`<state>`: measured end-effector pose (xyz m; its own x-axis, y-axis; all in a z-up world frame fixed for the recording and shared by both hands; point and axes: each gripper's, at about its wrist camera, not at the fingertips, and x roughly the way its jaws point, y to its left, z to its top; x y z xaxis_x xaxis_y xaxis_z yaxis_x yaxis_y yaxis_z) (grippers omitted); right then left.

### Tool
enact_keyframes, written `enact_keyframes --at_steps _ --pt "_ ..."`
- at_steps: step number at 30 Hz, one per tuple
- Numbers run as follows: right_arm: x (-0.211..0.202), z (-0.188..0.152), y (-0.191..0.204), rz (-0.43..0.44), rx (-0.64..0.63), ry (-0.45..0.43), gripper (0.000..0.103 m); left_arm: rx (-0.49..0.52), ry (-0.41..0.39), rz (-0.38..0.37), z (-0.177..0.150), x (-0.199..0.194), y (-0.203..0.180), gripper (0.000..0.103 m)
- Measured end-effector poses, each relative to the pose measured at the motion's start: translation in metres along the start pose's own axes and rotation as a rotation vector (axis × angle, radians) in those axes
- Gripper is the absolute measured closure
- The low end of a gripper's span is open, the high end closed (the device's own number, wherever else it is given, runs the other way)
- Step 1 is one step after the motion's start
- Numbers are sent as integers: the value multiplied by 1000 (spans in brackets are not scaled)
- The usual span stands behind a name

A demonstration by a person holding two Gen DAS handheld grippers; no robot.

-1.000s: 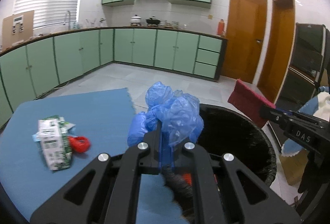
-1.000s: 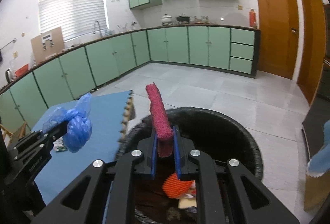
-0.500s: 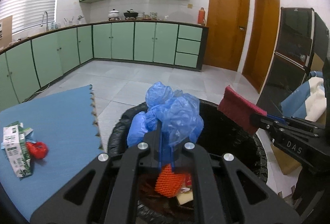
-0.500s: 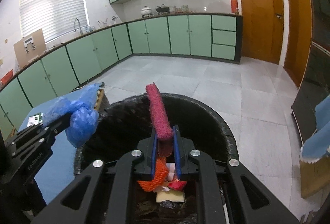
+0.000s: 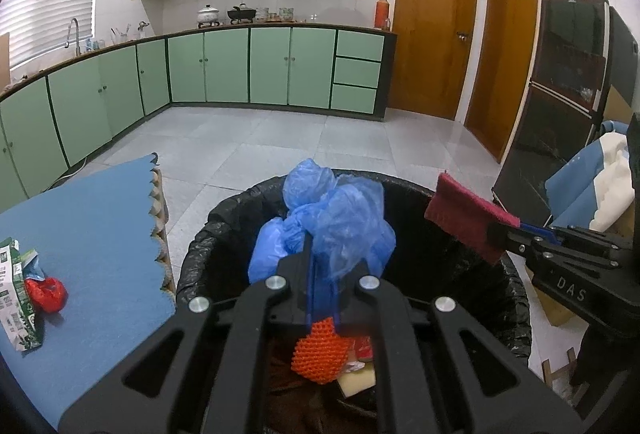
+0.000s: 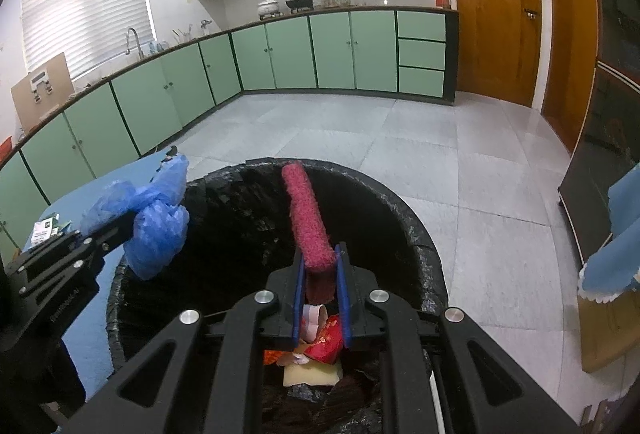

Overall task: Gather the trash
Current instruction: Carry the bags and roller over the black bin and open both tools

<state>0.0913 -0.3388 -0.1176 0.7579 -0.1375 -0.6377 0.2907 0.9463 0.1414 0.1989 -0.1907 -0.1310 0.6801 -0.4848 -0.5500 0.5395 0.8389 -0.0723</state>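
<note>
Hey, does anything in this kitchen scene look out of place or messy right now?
Yes: a crushed green-and-white carton and a crumpled red wrapper lie loose on the blue foam mat, outside the black-lined trash bin. Nothing looks spilled.

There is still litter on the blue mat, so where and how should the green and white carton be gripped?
Grip the flattened green and white carton across its narrow width near the middle, coming down from above. It lies flat on the blue mat, with a crumpled red wrapper touching its right side, so pinch above or below that wrapper.
</note>
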Motion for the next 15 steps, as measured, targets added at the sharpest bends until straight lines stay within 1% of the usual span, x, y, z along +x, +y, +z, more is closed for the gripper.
enact_keyframes --at_steps 1,2,3,4,5,6,7,8,9,10,11,12,13,14,15 --pt "1 0 2 -1 0 2 86 -4 4 -4 1 1 1 93" --pt "1 0 3 -6 1 1 86 -7 7 -5 1 2 1 89" --pt "1 0 2 -7 1 1 85 -13 11 -8 1 3 2 78" --pt "2 2 3 -9 2 3 84 -19 13 -14 2 4 3 73" --pt "1 2 2 -14 3 0 81 -27 11 -18 1 4 4 64" --pt "1 2 2 -19 3 -3 75 -31 10 -19 1 3 5 59" --pt "0 3 2 -27 5 -7 71 -35 8 -19 1 3 6 57" --pt "-1 4 1 -35 8 -13 59 -38 6 -17 1 2 8 52" --pt "-2 3 0 -41 10 -20 42 -40 0 -10 1 0 11 44" --pt "-4 3 -1 -50 14 -33 33 -42 -6 -5 2 -2 11 39" --pt "-7 3 0 -58 18 -48 18 -47 -15 3 2 -4 14 28" --pt "-8 2 0 -57 17 -56 12 -52 -23 14 2 -7 16 18" --pt "-11 3 1 -56 18 -63 11 -58 -30 25 3 -10 19 15" --pt "-12 3 2 -56 22 -69 7 -62 -36 32 3 -13 22 13" --pt "-14 3 3 -58 24 -76 6 -67 -40 41 2 -15 25 13"
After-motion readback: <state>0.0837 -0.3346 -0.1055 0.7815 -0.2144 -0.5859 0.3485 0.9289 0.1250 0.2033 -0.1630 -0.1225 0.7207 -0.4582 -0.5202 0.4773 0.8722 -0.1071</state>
